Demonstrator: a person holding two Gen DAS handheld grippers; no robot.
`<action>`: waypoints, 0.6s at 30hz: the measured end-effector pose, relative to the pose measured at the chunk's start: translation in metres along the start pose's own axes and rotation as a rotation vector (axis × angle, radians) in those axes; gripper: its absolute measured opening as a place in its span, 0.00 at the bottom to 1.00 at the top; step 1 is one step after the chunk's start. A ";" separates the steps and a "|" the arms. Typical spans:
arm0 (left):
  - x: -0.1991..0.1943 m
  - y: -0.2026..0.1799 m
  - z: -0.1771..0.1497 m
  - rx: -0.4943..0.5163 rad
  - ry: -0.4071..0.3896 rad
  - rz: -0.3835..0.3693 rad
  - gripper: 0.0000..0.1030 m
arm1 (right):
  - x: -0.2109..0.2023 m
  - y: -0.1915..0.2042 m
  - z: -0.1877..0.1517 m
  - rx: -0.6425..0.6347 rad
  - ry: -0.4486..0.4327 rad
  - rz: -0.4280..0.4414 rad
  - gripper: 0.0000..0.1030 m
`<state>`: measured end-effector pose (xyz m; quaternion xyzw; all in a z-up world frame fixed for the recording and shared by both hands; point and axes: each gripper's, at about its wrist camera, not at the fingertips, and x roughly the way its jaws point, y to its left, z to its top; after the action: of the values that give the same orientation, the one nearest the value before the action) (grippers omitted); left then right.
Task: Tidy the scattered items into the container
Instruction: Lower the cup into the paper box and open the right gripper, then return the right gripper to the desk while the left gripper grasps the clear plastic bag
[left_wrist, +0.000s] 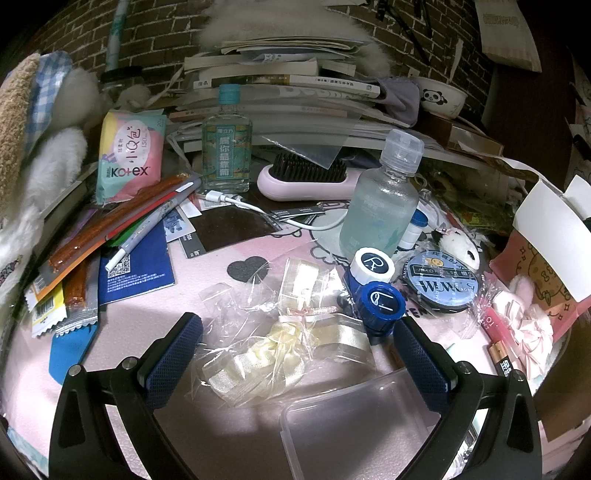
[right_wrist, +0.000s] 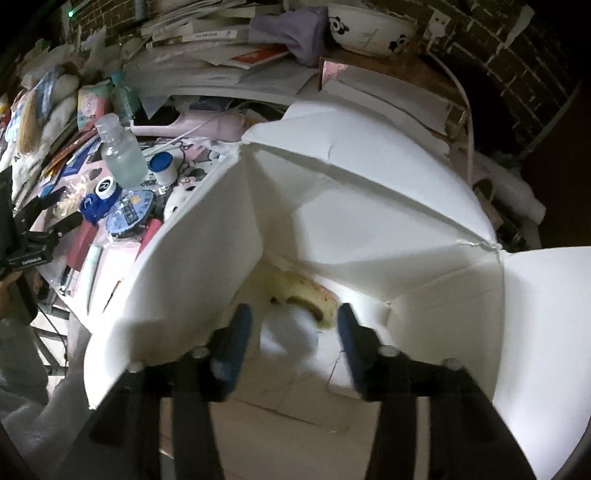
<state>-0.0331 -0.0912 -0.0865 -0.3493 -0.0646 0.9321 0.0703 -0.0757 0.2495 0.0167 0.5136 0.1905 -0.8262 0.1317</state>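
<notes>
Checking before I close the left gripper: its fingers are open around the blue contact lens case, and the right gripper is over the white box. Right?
Not quite. In the left wrist view the left gripper is open around the clear bag of cream ribbon; the blue contact lens case sits just beyond its right finger. The right gripper is over the white box, as you said.
</notes>
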 end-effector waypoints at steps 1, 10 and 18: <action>0.000 0.000 0.000 0.000 0.000 0.000 1.00 | -0.002 0.000 0.000 -0.002 -0.009 -0.013 0.48; 0.000 0.000 0.000 0.000 -0.002 0.000 1.00 | -0.027 0.008 -0.001 0.008 -0.141 -0.098 0.61; 0.000 0.000 0.000 0.001 0.000 0.000 1.00 | -0.056 0.034 -0.002 -0.047 -0.286 -0.200 0.70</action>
<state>-0.0329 -0.0910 -0.0870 -0.3493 -0.0644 0.9321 0.0706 -0.0360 0.2214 0.0601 0.3658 0.2395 -0.8952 0.0865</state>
